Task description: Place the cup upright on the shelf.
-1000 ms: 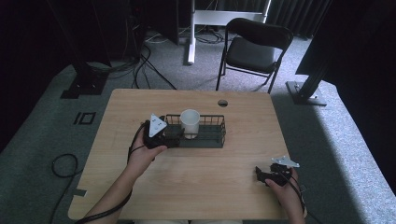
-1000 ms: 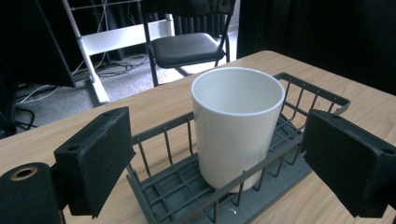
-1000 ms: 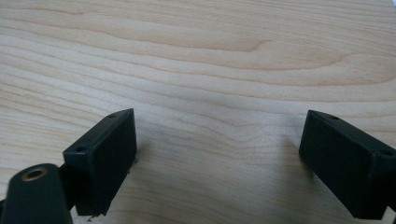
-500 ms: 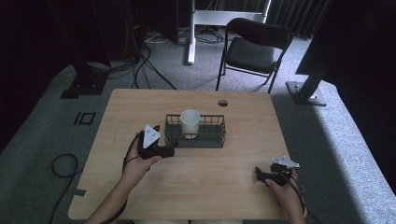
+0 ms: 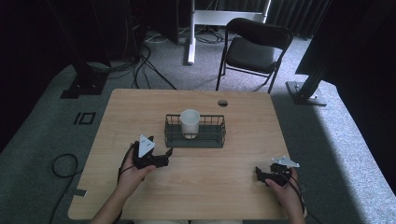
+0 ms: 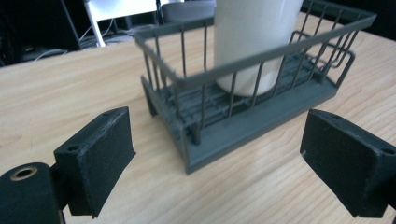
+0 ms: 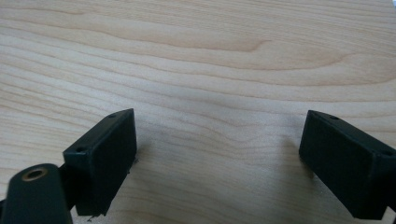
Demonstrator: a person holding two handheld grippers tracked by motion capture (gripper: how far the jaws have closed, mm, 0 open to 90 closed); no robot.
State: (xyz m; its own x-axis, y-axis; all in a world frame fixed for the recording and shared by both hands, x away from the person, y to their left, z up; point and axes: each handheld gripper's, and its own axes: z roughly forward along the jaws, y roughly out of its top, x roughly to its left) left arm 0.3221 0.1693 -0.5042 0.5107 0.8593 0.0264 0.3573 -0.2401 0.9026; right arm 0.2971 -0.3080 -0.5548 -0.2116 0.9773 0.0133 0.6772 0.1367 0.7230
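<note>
Pale wood-grain table (image 5: 196, 186) fills the middle of a dim room with grey carpet. Nearest the person, the right gripper (image 5: 259, 173) rests low on the table's right front corner, held by the right hand (image 5: 286, 189); in the right gripper view its two black padded jaws stand wide apart over bare wood. The left gripper (image 5: 167, 153), held in the left hand (image 5: 133, 173), sits on the left side with a grey three-cornered plate on top, its jaws likewise spread with nothing between them. Just beyond its tips, apart from them, is a dark wire basket (image 5: 194, 140), a low rectangular tray of thin upright bars on a solid base, its long axis running across the table. In the left gripper view one corner of the basket (image 6: 196, 154) points toward the gripper. Inside stands a smooth white cup (image 5: 190, 122), cylindrical and upright, toward the basket's left half. Farther back, a black folding chair (image 5: 254, 46) stands on the carpet behind the table.
</note>
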